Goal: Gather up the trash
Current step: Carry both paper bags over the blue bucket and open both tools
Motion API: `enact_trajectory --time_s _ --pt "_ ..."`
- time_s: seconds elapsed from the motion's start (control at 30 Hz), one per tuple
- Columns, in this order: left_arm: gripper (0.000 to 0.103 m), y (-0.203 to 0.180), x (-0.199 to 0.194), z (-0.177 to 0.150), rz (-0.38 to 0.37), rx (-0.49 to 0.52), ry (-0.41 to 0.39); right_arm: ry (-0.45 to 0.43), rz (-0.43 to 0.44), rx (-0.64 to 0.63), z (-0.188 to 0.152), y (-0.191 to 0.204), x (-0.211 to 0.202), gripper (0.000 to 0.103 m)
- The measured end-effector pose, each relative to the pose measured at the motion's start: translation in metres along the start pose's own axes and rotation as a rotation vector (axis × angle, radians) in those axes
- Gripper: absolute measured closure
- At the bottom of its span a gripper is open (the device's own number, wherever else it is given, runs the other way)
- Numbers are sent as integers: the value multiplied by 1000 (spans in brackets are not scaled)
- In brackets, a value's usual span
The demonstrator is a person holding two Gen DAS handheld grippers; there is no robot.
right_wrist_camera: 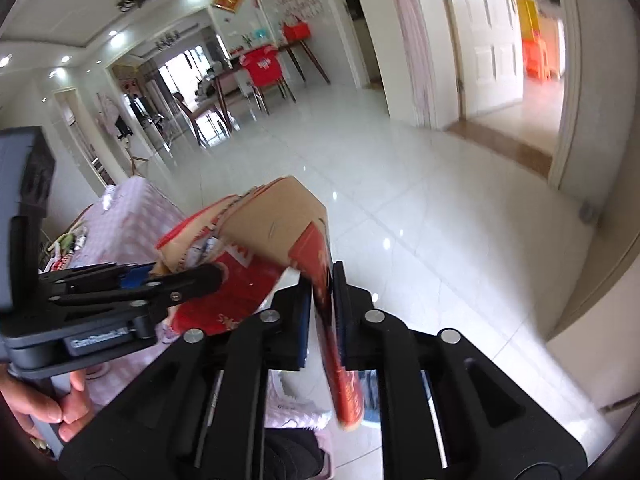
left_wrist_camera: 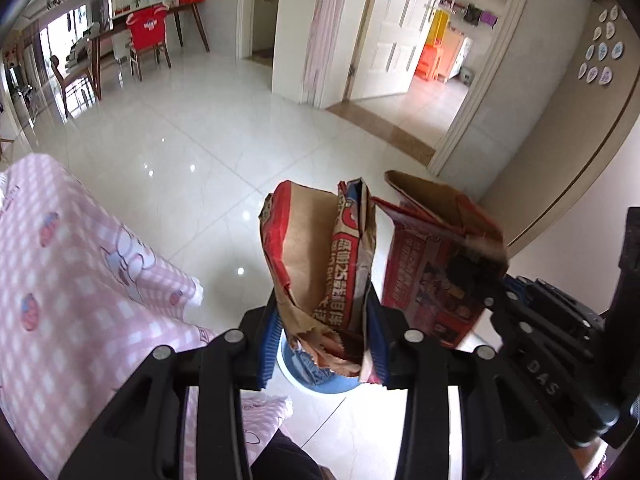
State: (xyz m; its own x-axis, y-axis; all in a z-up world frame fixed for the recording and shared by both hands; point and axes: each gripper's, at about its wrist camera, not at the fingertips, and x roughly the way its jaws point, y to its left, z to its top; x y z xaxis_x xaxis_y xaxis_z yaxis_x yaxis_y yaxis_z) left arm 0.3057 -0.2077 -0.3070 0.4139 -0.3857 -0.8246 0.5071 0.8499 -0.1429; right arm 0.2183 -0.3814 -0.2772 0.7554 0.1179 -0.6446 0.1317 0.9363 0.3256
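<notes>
My left gripper (left_wrist_camera: 322, 312) is shut on a crumpled brown and red paper bag (left_wrist_camera: 316, 264) and holds it upright in the air. A blue bin (left_wrist_camera: 320, 376) shows on the floor right below it. My right gripper (right_wrist_camera: 322, 296) is shut on a red and brown cardboard box (right_wrist_camera: 276, 236), flattened at the pinch. That box also shows at the right of the left wrist view (left_wrist_camera: 440, 264), close beside the bag. The left gripper shows in the right wrist view (right_wrist_camera: 180, 280) at the left, held by a hand.
A table with a pink checked cloth (left_wrist_camera: 60, 264) stands at the left, with small items on it (right_wrist_camera: 68, 244). The white tiled floor (left_wrist_camera: 180, 152) stretches ahead. A dining table and chairs (left_wrist_camera: 140, 48) stand far back. Doorways (left_wrist_camera: 400, 60) open at the right.
</notes>
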Motion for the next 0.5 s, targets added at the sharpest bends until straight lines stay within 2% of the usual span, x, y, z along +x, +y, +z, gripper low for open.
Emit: enact_trajectory --time_s 0.03,0.07,0.1,0.27,0.5 --pt "66 -1 5 -1 2 1 10 15 -6 10 -2 -5 6 73" --pt "66 -2 10 0 4 1 20 26 -16 22 -5 -9 12 54" --pt "66 -1 15 0 5 2 30 25 -18 32 -9 -14 14 51" --pt "66 3 22 -8 -3 16 61 33 -35 39 -17 -21 11 51" --pt "65 -11 30 -12 -21 44 80 2 -52 43 -19 -30 -1 50"
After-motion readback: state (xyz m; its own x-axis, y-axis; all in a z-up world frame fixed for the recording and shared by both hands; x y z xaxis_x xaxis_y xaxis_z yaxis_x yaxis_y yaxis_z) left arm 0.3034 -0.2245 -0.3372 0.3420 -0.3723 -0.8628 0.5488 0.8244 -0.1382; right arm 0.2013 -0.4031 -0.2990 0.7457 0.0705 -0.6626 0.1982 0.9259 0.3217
